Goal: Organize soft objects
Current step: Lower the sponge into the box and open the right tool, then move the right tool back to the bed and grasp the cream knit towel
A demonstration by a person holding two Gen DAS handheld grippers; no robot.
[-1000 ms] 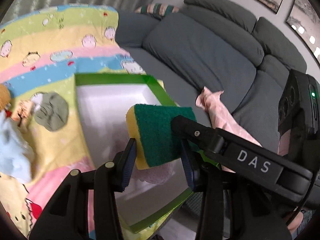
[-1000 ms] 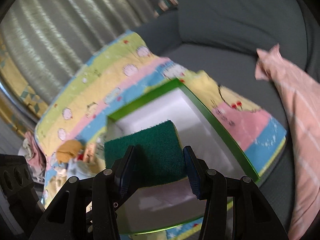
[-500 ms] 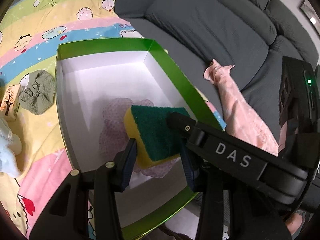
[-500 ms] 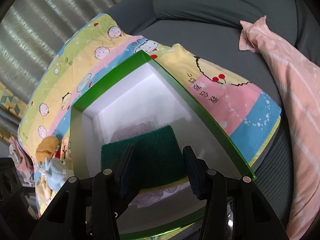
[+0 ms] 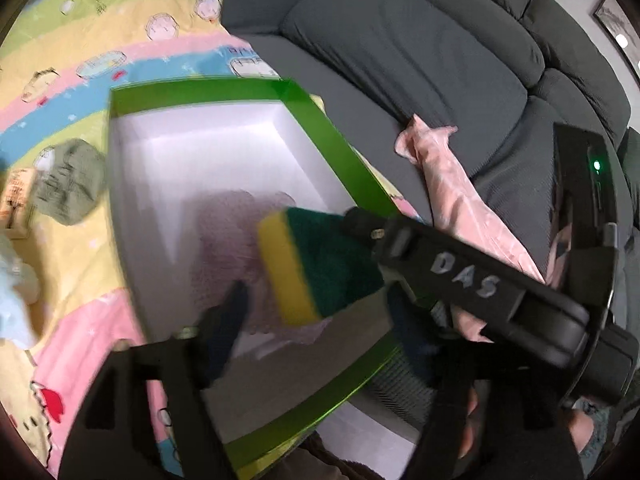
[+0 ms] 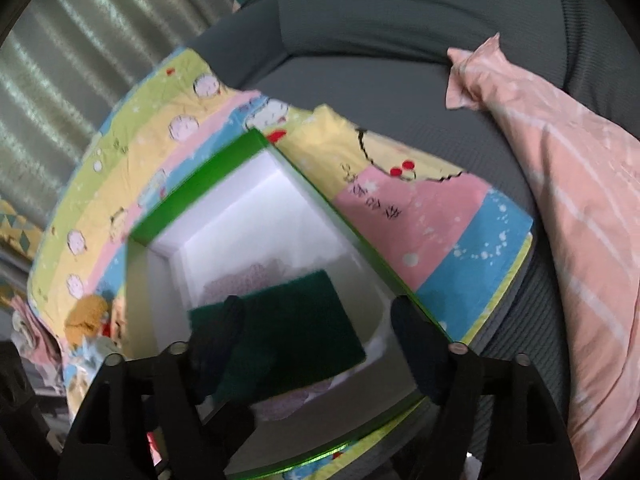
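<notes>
A yellow sponge with a green scouring face (image 5: 316, 264) lies in the white box with green rim (image 5: 332, 152), on a pale pink mesh cloth (image 5: 224, 240). It also shows in the right wrist view (image 6: 288, 336), with the box rim (image 6: 188, 200). My left gripper (image 5: 320, 328) is open, its fingers apart on either side of the sponge. My right gripper (image 6: 316, 336) is open too, fingers spread wide around the sponge. The right gripper's body (image 5: 480, 280) crosses the left wrist view.
The box sits on a striped cartoon blanket (image 5: 80, 60) on a grey sofa (image 5: 420, 60). A grey-green cloth (image 5: 68, 184), a small carton (image 5: 16, 196) and a pale blue cloth (image 5: 12, 300) lie left of the box. A pink pillow (image 6: 580, 200) lies to the right.
Both grippers have opened; their fingers were close against the sponge and now stand apart. The sponge has gone down into the box onto the mesh cloth.
</notes>
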